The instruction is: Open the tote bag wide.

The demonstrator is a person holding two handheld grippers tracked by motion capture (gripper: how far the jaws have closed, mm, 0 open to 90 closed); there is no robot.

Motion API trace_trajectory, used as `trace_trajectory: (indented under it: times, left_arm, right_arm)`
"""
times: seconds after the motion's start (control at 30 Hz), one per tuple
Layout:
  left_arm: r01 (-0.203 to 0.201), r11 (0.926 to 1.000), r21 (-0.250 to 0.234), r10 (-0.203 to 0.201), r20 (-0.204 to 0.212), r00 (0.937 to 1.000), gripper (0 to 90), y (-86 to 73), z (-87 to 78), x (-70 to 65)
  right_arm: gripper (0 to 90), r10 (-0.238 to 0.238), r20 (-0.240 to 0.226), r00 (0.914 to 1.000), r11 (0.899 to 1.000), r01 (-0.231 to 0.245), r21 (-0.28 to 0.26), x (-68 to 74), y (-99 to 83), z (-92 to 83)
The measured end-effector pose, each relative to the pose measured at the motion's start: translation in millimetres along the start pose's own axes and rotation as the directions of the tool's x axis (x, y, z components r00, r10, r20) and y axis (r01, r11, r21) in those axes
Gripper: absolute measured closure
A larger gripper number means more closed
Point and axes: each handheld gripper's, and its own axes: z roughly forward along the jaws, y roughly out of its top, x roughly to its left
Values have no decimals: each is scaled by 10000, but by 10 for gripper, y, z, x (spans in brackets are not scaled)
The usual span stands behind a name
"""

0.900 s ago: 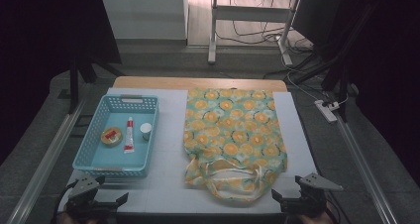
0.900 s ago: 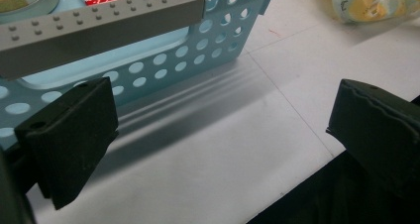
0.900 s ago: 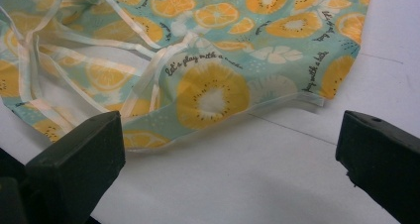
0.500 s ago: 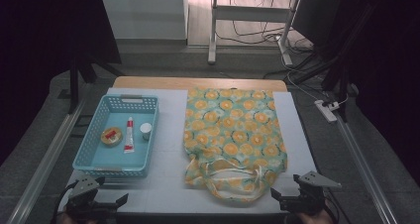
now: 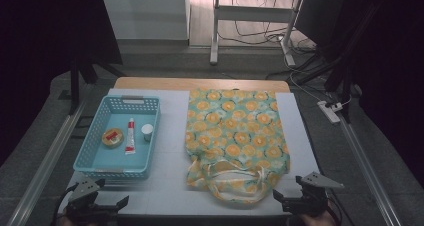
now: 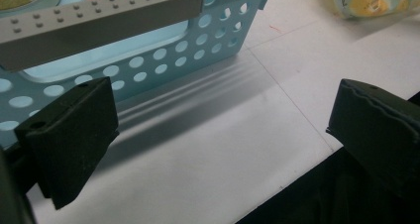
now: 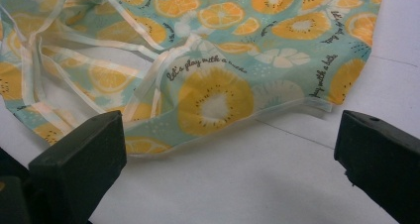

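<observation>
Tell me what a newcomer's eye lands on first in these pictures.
The fruit-print tote bag stands out first, lying flat on the right half of the table with its handles toward the near edge. Left of it sits a light blue perforated basket holding a small tube, a round tin and a little white cup. At the near edge, the left hand-held gripper and right hand-held gripper wait open.
</observation>
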Motion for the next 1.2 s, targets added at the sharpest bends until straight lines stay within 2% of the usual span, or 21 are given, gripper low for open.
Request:
trace_trajectory:
  times: [0.17,0.2,0.37,0.4,0.47,0.57,0.67,0.77,1.1,1.2]
  left_arm:
    - [-108,9999,-12,108,40,9999,0,16,6,-15]
    - [-276,9996,-32,276,75,9996,0,34,12,-26]
    - [-528,9982,-281,549,781,9954,0,113,46,-54]
    - [-528,9982,-281,549,781,9954,1,113,46,-54]
    - [-811,9958,-420,852,1052,9908,2,161,85,-94]
    - [-1053,9932,-507,1104,1123,9875,4,212,132,-157]
    - [-1126,9921,-551,1189,1287,9845,0,264,181,-227]
    - [-1314,9902,-481,1365,1261,9826,0,324,213,-301]
    - [-1417,9887,-490,1472,1390,9793,1,425,271,-418]
    - [-1610,9859,-451,1663,1614,9728,0,461,318,-485]
  right_arm:
    - [0,16,158,9999,10000,-16,-23,7,3,-2]
    - [0,-22,211,9998,10000,22,-9,12,5,0]
    - [0,-108,231,9997,9999,109,-63,51,35,0]
    - [0,-172,256,9995,9998,174,-78,58,43,-2]
    - [0,-252,285,9993,9997,254,-73,67,59,0]
    - [0,-422,212,9989,9990,424,-107,70,82,1]
    - [0,-529,94,9986,9984,531,-196,72,107,3]
    - [0,-617,85,9981,9980,618,-120,82,125,12]
    - [0,-661,-69,9978,9978,661,-25,136,180,75]
    - [0,-685,-123,9976,9977,685,-11,150,188,109]
